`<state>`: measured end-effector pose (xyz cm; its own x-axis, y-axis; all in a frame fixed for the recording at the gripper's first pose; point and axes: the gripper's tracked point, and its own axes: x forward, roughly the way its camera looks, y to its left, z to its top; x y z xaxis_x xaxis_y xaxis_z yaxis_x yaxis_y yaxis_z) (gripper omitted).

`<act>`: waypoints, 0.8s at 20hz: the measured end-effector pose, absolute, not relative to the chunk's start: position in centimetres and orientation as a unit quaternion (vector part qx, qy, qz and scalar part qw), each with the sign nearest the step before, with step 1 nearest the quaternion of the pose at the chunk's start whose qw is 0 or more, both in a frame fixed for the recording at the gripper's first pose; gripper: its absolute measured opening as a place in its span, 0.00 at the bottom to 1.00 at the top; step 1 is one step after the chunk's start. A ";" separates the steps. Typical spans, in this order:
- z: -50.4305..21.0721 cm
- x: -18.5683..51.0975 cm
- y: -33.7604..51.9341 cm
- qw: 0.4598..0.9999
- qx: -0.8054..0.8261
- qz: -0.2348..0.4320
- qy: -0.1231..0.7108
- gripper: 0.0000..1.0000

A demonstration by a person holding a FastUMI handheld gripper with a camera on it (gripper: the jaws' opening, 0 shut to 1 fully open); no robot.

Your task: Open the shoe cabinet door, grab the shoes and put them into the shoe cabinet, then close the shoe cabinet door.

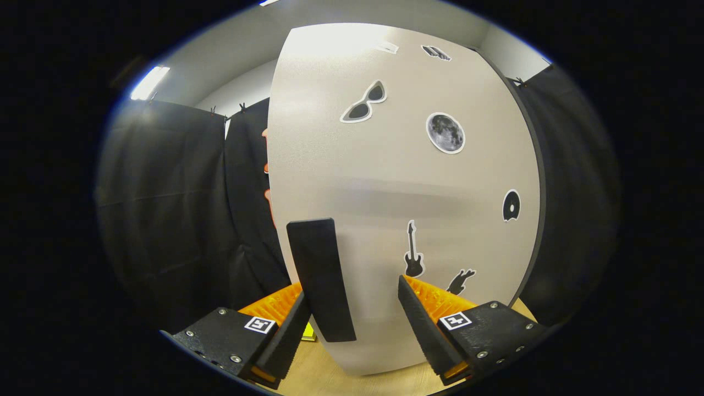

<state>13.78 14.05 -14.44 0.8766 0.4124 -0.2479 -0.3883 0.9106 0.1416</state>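
The shoe cabinet door [396, 187] fills the middle of the frame, a pale grey panel standing upright on the wooden table [324, 377]. A dark vertical handle [322, 278] sits on the door's lower left part. The claw [352, 324] is at the bottom of the frame, spread wide and gripping nothing; the left finger [289, 333] lies just beside the handle's left edge, possibly touching it, while the right finger [421, 327] is apart from it, to the right. The handle's lower end stands between the two fingers. Stickers dot the door: sunglasses [364, 103] at upper centre, a moon [445, 132] to their right, a disc [511, 205] at right, and a guitar [413, 250] near the right finger. Whether the door is shut tight cannot be told.
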 end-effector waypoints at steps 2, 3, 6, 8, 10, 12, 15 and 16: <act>-14.7 14.7 14.5 0.967 0.049 0.204 0.141 0.93; -14.7 15.1 14.7 0.967 0.051 0.203 0.142 0.93; -14.9 16.0 15.1 0.972 0.033 0.185 0.141 0.94; -14.9 16.4 15.4 0.975 0.009 0.173 0.136 0.95; -15.1 16.6 15.2 0.978 -0.007 0.163 0.132 0.95; -15.2 16.7 15.2 0.979 -0.008 0.156 0.131 0.95; -15.1 16.9 15.3 0.981 -0.008 0.145 0.130 0.95; -15.2 16.9 15.3 0.981 -0.010 0.141 0.130 0.96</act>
